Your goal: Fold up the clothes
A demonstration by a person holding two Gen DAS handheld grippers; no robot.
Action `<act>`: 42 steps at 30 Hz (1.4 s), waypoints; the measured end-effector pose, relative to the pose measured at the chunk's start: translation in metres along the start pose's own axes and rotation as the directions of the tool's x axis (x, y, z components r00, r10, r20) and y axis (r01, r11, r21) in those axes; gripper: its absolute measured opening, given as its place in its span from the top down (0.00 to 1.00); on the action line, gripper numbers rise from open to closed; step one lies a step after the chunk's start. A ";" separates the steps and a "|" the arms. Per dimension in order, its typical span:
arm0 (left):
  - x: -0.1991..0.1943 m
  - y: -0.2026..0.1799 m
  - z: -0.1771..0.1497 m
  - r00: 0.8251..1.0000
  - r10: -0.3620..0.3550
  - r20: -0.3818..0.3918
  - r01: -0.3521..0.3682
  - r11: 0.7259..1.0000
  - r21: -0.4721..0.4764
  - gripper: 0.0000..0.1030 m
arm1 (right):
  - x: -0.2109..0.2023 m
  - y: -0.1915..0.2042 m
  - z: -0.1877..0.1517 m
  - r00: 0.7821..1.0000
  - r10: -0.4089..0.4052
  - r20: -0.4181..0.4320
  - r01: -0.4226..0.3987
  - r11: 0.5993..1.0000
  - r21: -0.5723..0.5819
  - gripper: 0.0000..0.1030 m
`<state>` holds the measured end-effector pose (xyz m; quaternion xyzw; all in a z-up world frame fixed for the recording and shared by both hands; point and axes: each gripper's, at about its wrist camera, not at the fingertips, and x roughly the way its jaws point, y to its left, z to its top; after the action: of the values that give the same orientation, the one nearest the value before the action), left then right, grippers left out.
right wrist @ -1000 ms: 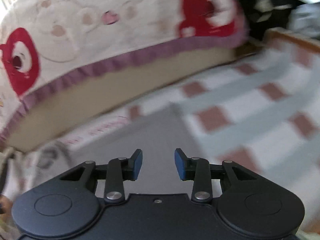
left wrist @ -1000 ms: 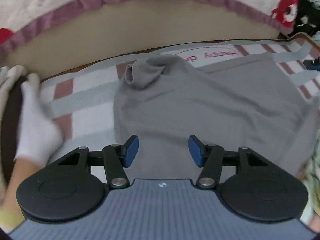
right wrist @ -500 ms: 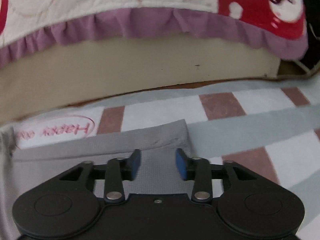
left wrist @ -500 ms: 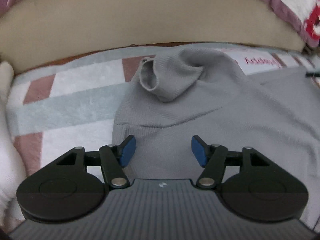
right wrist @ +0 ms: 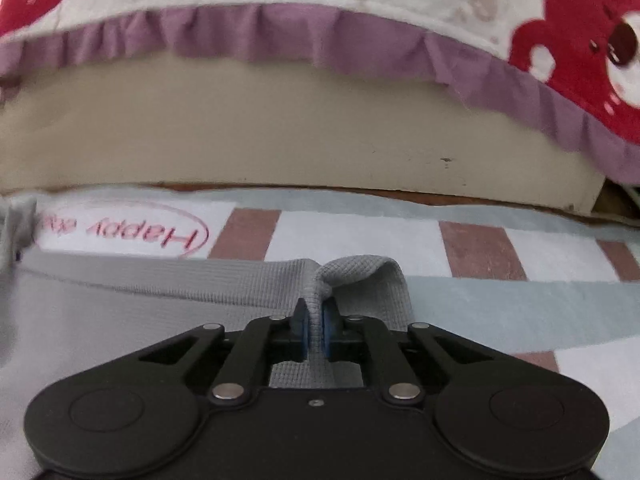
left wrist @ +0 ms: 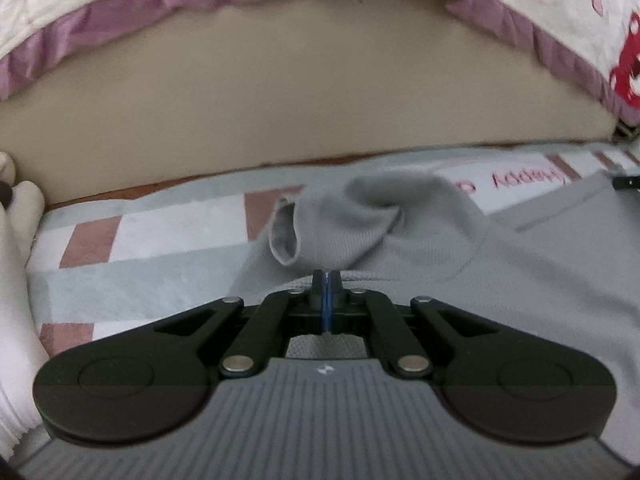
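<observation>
Now grey knit sweater [left wrist: 460, 264] rumpled; right gripper [right wrist: 316, 330] pinching hem; left gripper [left wrist: 326, 300] fingers closed.

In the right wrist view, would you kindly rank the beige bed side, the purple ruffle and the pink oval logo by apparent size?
1. Beige bed side, the widest band.
2. Purple ruffle, equally long but thinner.
3. Pink oval logo, clearly smallest, though nearer the camera.

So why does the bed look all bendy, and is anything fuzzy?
Left wrist view: the fisheye lens bows the bed base, and the ruffle is slightly blurred. Right wrist view: same bowing; the grey sweater in the right claw looks sharp.
</observation>
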<state>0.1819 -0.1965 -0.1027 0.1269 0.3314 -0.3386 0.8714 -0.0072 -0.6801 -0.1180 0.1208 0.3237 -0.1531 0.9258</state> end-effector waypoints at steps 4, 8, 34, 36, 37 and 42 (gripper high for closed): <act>-0.003 0.003 0.004 0.998 0.045 0.033 -0.045 0.999 0.002 1.00 | -0.012 -0.014 0.009 0.994 0.033 0.104 -0.047 0.989 0.139 0.96; -0.008 0.006 0.008 0.994 0.074 0.075 -0.072 0.997 -0.023 1.00 | -0.025 -0.025 0.021 0.976 0.042 0.212 -0.095 0.964 0.247 0.96; 0.076 -0.006 0.061 0.996 -0.011 -0.088 0.014 1.000 0.027 0.98 | 0.013 -0.035 0.006 0.998 -0.048 0.035 0.035 0.957 0.289 0.96; 0.071 -0.011 0.081 0.998 0.067 -0.009 -0.066 0.993 0.103 0.98 | 0.009 -0.037 0.006 0.998 -0.029 0.062 0.009 0.957 0.290 0.96; 0.067 -0.009 0.091 0.995 0.090 0.029 -0.093 0.991 0.092 0.98 | 0.006 -0.038 0.006 0.997 -0.025 0.079 0.001 0.957 0.289 0.96; 0.068 -0.018 0.113 0.970 0.197 0.144 -0.219 0.962 0.162 0.98 | 0.000 -0.048 0.007 0.991 -0.003 0.130 -0.042 0.938 0.344 0.96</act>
<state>0.2625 -0.2948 -0.0628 0.2160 0.2290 -0.2805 0.9068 -0.0206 -0.7262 -0.1184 0.2748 0.2301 -0.2058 0.9106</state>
